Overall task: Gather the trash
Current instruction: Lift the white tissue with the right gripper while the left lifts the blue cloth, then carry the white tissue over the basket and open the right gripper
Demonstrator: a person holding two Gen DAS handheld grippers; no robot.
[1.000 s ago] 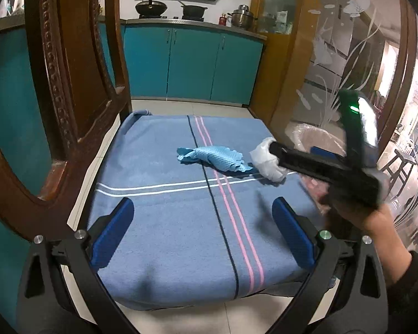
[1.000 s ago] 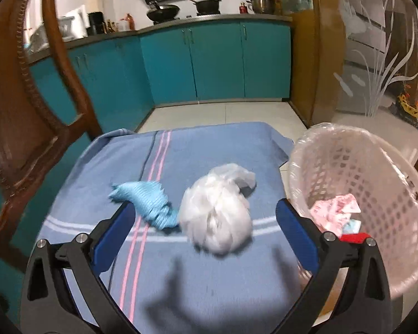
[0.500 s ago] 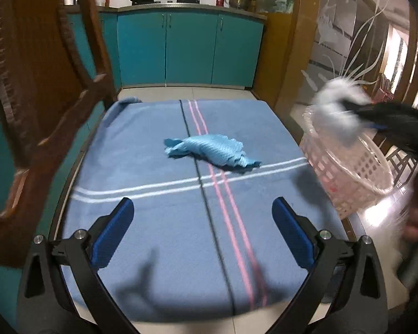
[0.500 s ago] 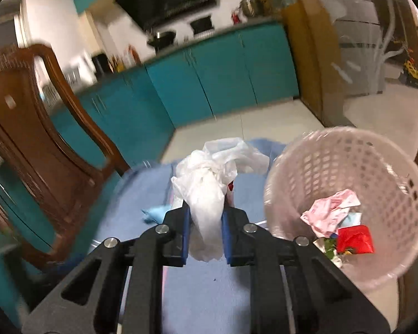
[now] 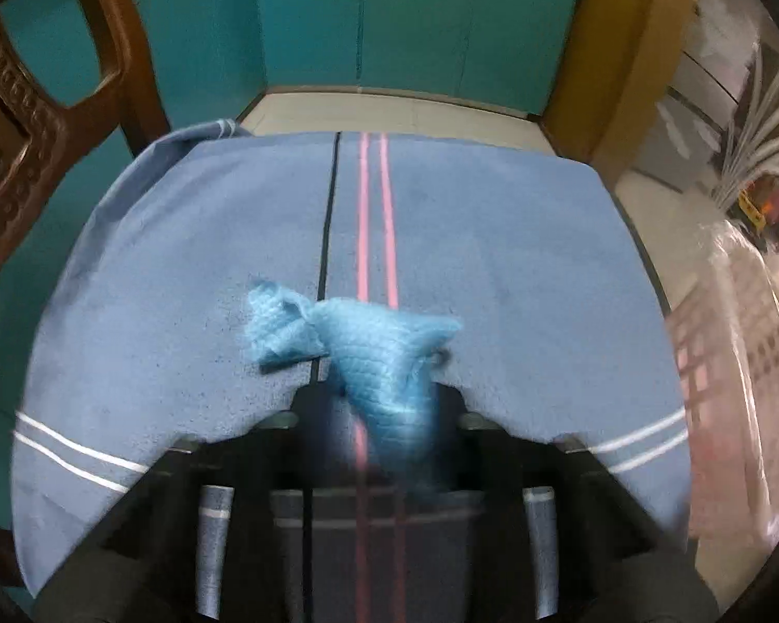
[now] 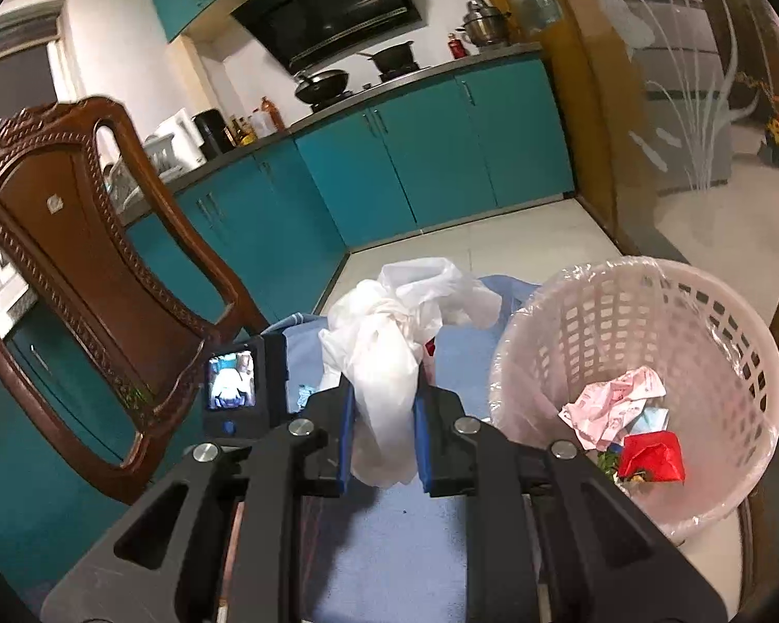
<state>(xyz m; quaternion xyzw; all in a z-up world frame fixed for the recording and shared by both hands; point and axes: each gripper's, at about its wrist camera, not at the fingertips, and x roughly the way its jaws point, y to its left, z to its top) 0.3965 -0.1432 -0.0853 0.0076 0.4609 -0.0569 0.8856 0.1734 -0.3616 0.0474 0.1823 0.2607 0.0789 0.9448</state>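
Trash: right hand-held gripper [image 6: 384, 441] clamps white plastic bag [image 6: 389, 342] beside pink basket [image 6: 716, 322]; left hand-held gripper [image 5: 384, 415], jaws just closed, pinches blue cloth [image 5: 368, 348] on counter [image 5: 493, 259]. Carry each fully over the rim before releasing.

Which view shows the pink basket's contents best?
The right wrist view: the pink basket stands open to the camera, crumpled pink paper and a red wrapper inside. The left wrist view shows only its blurred side at the right edge.
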